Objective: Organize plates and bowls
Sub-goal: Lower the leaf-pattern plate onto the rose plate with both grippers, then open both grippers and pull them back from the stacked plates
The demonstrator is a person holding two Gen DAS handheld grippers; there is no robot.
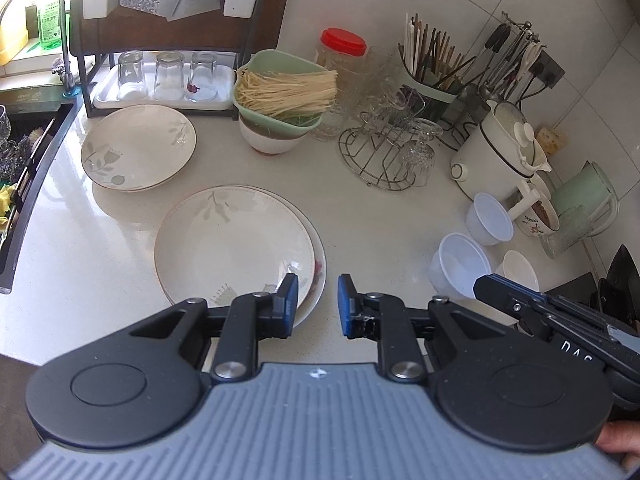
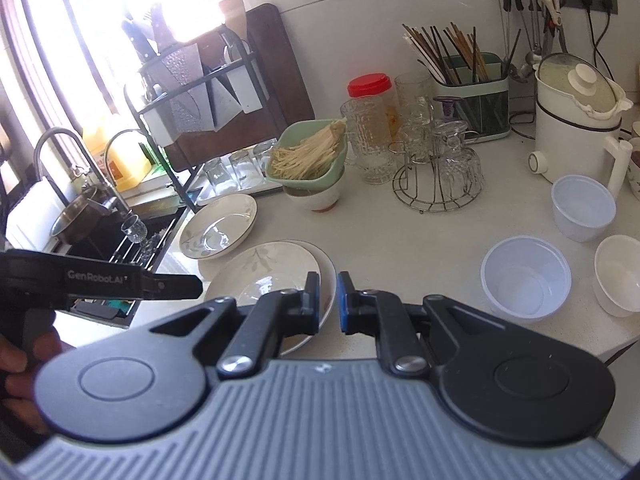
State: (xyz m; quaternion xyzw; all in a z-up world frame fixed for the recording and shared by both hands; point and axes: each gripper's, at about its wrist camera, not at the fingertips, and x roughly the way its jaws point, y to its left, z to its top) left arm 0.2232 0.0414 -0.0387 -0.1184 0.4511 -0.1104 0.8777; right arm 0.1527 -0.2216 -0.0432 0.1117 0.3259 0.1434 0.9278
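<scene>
Two floral plates (image 1: 232,240) lie stacked on the white counter just ahead of my left gripper (image 1: 318,298), whose jaws stand slightly apart with nothing held; its left finger hangs over the stack's near rim. A second plate stack (image 1: 138,148) sits further back left. In the right wrist view my right gripper (image 2: 329,296) is shut and empty over the near plates (image 2: 264,276), with the far plates (image 2: 218,232) behind. Two clear plastic bowls (image 2: 526,276) (image 2: 582,206) and a white bowl (image 2: 618,276) stand to the right.
A green colander of noodles (image 1: 280,92) rests on a white bowl (image 1: 272,140). A wire rack with glasses (image 1: 384,152), a chopstick holder (image 1: 432,80) and a white electric pot (image 1: 496,152) line the back. The sink (image 1: 24,168) is at the left.
</scene>
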